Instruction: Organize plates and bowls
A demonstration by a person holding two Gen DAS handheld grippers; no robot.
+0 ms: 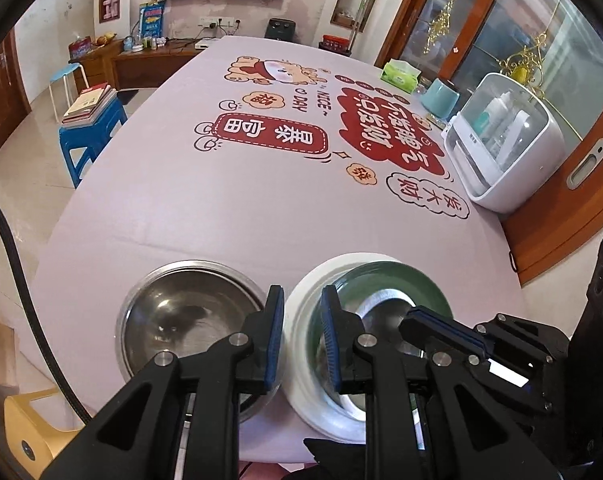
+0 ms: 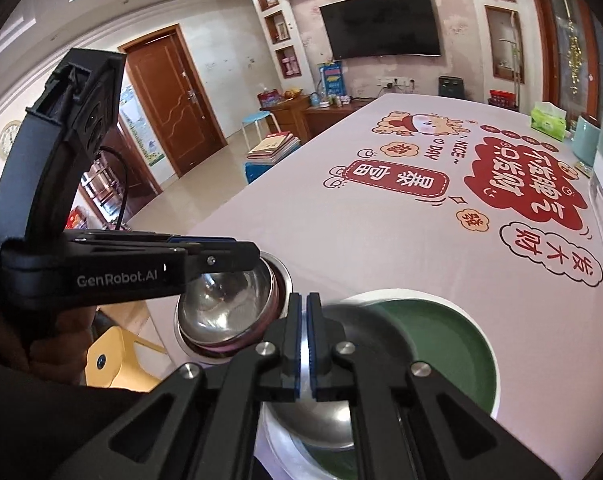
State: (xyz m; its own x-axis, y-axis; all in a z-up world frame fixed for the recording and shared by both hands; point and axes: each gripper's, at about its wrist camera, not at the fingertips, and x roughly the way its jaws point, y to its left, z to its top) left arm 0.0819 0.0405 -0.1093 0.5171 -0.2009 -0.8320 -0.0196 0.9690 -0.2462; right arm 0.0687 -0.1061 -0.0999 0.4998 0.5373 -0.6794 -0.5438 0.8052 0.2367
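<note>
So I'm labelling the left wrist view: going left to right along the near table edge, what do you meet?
steel bowl → left gripper, fingers either side of the rim of the white plate → green plate → right gripper

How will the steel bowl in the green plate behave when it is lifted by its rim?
The steel bowl looks thin-walled, so it is probably light and stiff. Its polished rim may slip in the right claw, and a one-edge grip may let it tilt. Its rounded base could rock on the green plate.
</note>
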